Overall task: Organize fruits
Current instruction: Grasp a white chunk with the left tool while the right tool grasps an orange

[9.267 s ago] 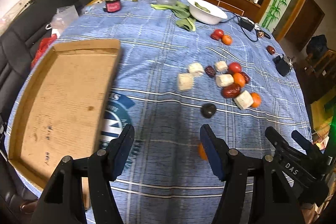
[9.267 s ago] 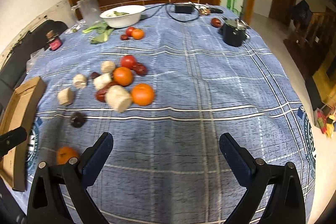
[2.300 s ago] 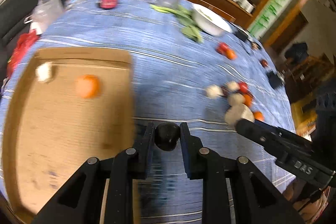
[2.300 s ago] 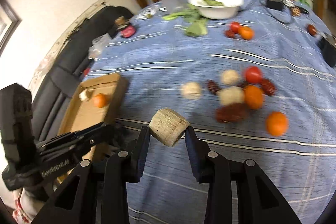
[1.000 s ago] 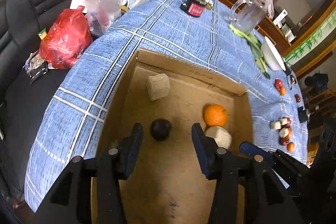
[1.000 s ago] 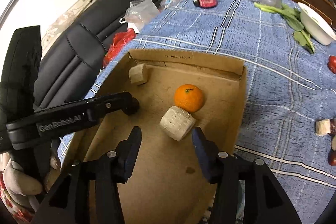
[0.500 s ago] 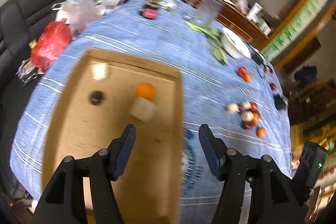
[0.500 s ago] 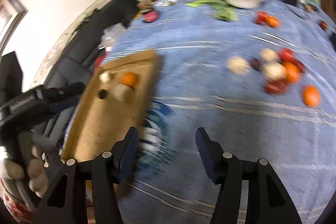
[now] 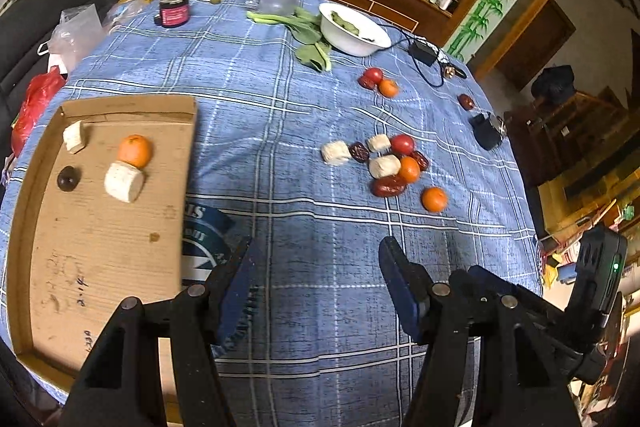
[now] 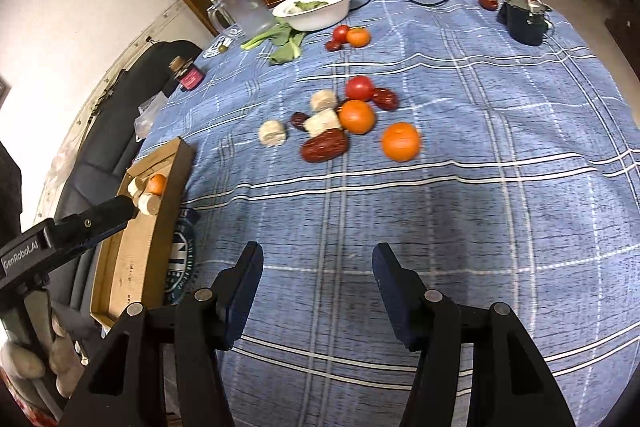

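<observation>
1. Left wrist view: we hold the left gripper (image 9: pixel 316 281) over the blue plaid tablecloth (image 9: pixel 280 115), its tongs spread with nothing between them; they have just been opening.
2. At our left lies the cardboard tray (image 9: pixel 100 247), carrying an orange (image 9: pixel 135 150), a pale cut chunk (image 9: pixel 124 182) touching it, a second pale chunk (image 9: pixel 74 136) near the far corner and a dark round fruit (image 9: pixel 69 178).
3. Mid-table, well apart from the tray, we see the loose fruit cluster (image 9: pixel 390 163): pale chunks, red dates, a tomato and oranges, one lone orange (image 9: pixel 434 199) just beside it.
4. Right wrist view: our right gripper (image 10: pixel 316 281) hangs above bare cloth, tongs likewise spread and empty, having opened within the last second.
5. Ahead of it sits the same cluster (image 10: pixel 340 119), a large orange (image 10: pixel 401 141) nearest.
6. At the left edge, the other gripper's arm crosses the tray (image 10: pixel 140 247), a hand (image 10: pixel 36 363) below it.
7. Farther off stand a white bowl (image 10: pixel 316 7) and a clear pitcher (image 10: pixel 244 9).
</observation>
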The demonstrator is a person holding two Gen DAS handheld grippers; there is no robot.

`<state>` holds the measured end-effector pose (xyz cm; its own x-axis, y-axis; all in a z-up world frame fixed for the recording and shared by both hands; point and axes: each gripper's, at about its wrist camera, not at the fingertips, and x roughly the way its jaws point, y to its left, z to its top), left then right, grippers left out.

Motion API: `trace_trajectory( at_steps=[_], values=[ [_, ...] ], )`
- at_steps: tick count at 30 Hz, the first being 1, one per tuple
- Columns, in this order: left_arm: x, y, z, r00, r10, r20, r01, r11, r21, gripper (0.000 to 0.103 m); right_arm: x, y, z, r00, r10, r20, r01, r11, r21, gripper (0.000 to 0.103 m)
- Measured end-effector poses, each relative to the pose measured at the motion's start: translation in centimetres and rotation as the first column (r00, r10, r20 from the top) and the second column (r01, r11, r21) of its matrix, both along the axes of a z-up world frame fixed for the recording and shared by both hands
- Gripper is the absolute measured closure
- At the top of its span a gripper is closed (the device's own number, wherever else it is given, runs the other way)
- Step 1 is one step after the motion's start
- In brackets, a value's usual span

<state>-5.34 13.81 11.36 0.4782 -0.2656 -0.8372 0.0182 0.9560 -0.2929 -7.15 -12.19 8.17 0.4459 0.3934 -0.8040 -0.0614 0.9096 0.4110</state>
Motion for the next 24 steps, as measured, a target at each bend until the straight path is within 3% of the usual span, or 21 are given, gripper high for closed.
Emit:
trace_trajectory(
  at_steps=[8, 13, 24],
  values=[
    [0.1, 0.5, -1.7, 0.999, 0.029, -0.036, -0.028, 0.999, 0.021, 0.041, 1.4, -0.6, -1.8, 1.0, 0.004, -0.029, -0.004, 1.0, -0.02, 0.042],
    [2.2, 0.5, -2.5, 1.0, 0.017, -0.02, -0.016, 0.998, 0.065, 0.041, 4.2, -0.9, -2.4, 1.0, 0.003, -0.01, -0.004, 0.997, -0.073, 0.042],
    [10.2, -4.2, -6.4, 0.986, -0.169, -0.01, 0.168, 0.976, 0.14, 0.042, 9.4, -0.6, -3.4, 0.999, 0.039, 0.037, -0.032, 0.983, -0.18, 0.042]
  ],
)
